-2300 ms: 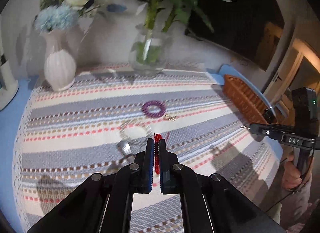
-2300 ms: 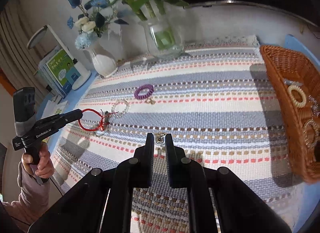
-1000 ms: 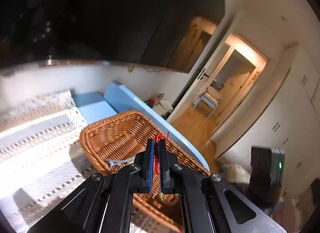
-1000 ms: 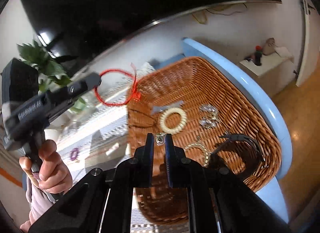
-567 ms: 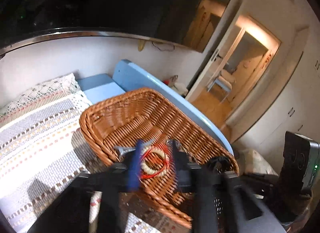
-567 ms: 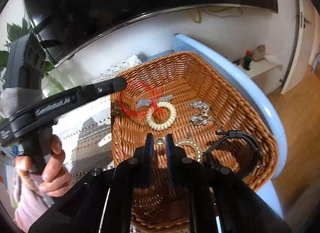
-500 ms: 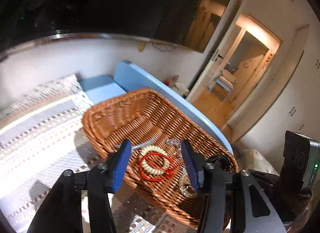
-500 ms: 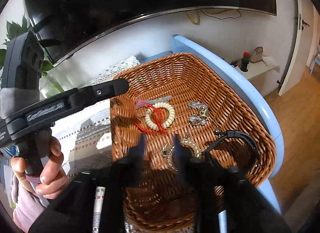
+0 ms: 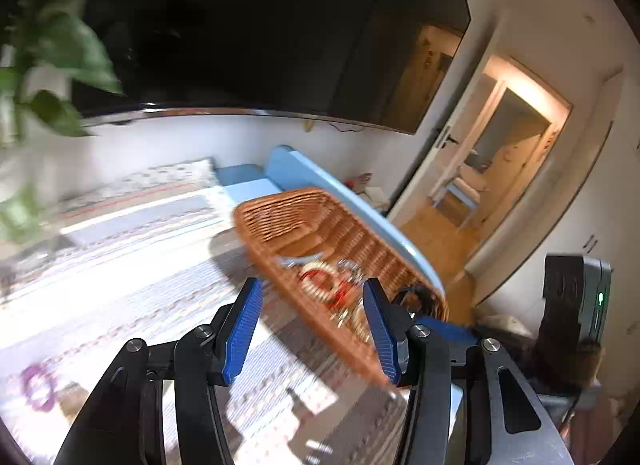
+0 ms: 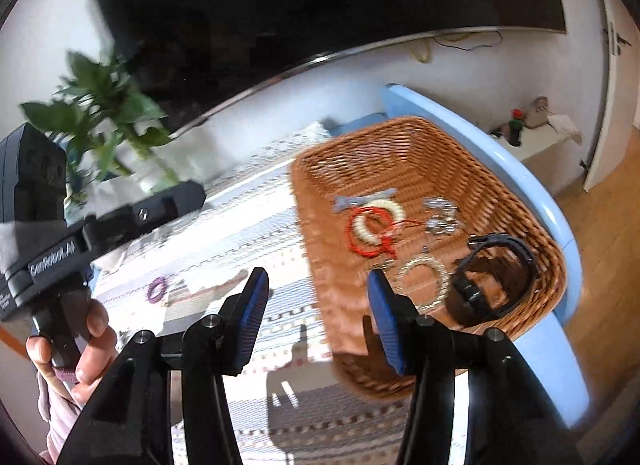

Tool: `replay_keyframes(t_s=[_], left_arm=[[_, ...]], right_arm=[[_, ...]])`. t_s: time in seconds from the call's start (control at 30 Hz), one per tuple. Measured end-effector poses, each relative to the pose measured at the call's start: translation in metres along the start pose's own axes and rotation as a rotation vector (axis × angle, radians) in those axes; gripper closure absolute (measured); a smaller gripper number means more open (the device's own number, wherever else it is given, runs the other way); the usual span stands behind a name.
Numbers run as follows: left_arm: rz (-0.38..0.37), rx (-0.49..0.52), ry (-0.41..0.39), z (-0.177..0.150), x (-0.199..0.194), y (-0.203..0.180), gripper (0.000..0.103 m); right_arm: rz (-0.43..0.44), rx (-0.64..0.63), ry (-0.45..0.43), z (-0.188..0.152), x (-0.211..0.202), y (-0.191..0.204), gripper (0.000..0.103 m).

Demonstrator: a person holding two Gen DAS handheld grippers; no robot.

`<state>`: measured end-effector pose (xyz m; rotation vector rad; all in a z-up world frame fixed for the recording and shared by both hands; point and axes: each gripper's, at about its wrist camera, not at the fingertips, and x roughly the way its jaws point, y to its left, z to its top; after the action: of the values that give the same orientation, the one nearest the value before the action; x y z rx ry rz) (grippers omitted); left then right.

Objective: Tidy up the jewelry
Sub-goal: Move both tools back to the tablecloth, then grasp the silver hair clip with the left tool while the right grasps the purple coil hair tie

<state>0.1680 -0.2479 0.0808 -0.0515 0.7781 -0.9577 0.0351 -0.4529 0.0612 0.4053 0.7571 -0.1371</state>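
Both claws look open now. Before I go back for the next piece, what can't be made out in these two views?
- Left wrist view: wicker basket contents are motion-blurred; its near corner sits behind the left claw.
- Right wrist view: the small piece by the pearl ring is too blurred to identify.
- Purple hair tie: tiny; other table pieces nearby are smeared.

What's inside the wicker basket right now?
In the brown wicker basket: a red cord bracelet lying over a cream beaded ring, a grey hair clip, silver chain pieces, a pale beaded bracelet and a black watch. Its near wall hides the floor just behind it.
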Motion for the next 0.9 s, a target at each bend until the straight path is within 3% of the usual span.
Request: replay_keyframes(t_s=[0.2,0.37,0.4,0.53,0.6,0.73,0.9], left_arm=[[0.088,-0.030,-0.081,-0.041,-0.102,0.031,0.050],[0.274,-0.072,-0.139,-0.075,-0.181,0.075,0.050],[0.309,-0.113,-0.158,-0.085,-0.200,0.091,0.050],[0.317,-0.287,-0.214,-0.126,-0.239,0.144,0.050],[0.346,-0.338,-0.208,-0.144,-0.243,0.161,0.050],[0.349,-0.416,-0.121,-0.172,-0.222,0.189,0.050],[0.371,-0.415,-0.011,-0.185,-0.186,0.200,0.050]], right_arm=[[0.058,-0.084,0.007,-0.013,-0.004,0.049,0.048],[0.081,-0.172,0.023,-0.026,0.000,0.093,0.048],[0.097,-0.182,0.033,-0.029,0.002,0.101,0.048],[0.132,-0.213,0.072,-0.040,0.016,0.127,0.048],[0.130,-0.229,0.092,-0.045,0.025,0.138,0.048],[0.166,-0.268,0.157,-0.055,0.049,0.165,0.048],[0.173,-0.359,0.216,-0.065,0.079,0.198,0.048]])
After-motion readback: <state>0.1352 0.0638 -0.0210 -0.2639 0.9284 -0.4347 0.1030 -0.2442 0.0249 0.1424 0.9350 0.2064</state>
